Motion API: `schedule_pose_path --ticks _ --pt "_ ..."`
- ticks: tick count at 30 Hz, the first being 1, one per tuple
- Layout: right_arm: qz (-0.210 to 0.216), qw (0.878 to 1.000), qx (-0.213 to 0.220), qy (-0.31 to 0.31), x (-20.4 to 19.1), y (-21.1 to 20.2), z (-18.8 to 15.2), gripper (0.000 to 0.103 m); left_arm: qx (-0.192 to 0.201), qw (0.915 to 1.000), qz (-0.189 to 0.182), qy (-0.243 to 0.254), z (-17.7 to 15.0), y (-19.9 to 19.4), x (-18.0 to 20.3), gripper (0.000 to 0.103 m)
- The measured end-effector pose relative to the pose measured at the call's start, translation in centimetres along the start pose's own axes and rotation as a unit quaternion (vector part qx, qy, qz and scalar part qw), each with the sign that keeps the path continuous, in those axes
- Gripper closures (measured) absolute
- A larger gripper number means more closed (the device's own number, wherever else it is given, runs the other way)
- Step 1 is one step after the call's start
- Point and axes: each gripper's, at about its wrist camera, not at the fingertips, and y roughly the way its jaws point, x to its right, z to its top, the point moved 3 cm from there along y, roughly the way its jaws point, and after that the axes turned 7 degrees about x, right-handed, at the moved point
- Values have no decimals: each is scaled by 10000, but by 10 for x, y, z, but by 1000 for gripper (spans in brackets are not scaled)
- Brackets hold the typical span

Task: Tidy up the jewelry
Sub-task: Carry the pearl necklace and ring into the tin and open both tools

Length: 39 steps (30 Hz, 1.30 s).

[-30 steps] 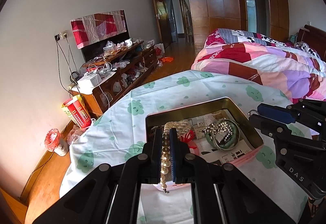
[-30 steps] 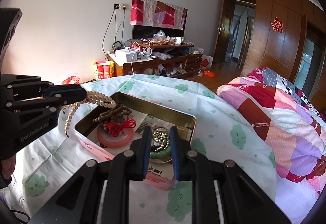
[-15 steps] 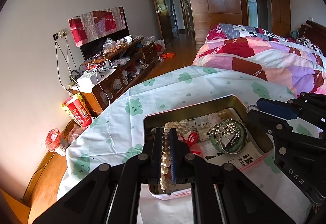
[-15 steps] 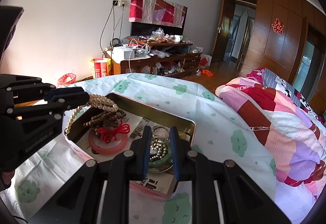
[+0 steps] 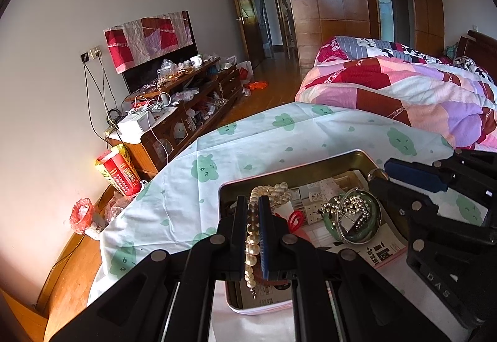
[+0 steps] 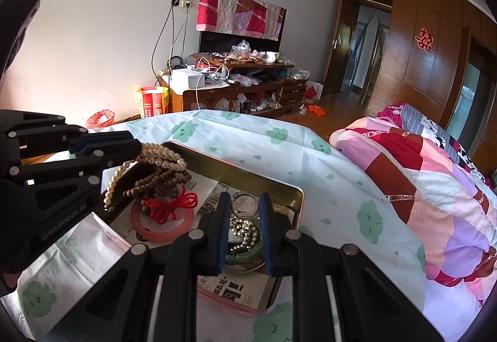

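Note:
An open gold tin [image 5: 292,171] [image 6: 248,174] lined with newspaper lies on the cloth-covered table. My left gripper [image 5: 253,202] [image 6: 136,146] is shut on a pearl necklace [image 5: 251,236] [image 6: 161,152] that hangs over the tin's near-left corner. Below it lie brown wooden beads [image 6: 158,183], a red cord [image 6: 174,205] and a pink bangle [image 6: 161,230]. My right gripper [image 6: 243,202] [image 5: 377,175] hovers over the tin's right side, its tips closed on a thin silver ring [image 6: 245,202]. Under it rest a green bangle [image 6: 245,253] [image 5: 354,233] and a silver bead chain [image 6: 243,230].
The table's white cloth with green clouds [image 5: 248,140] drops off at the left to a wooden floor. A bed with a patchwork quilt [image 5: 403,87] stands close on the right. A cluttered wooden cabinet [image 5: 186,99] lines the far wall.
My left gripper has carried the pearl necklace forward, from the tin's front edge to over its inside. The right gripper has hardly moved.

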Motion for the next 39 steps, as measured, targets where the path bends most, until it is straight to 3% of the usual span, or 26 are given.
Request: schedule_pose_path --ticks 36,39 --pt "20 9997 -259 11 -7 23 -14 82 -383 9993 5 42 -28 28 0 96" --pt "42 9996 -264 15 -8 23 -16 82 -380 9993 13 69 -28 25 2 93"
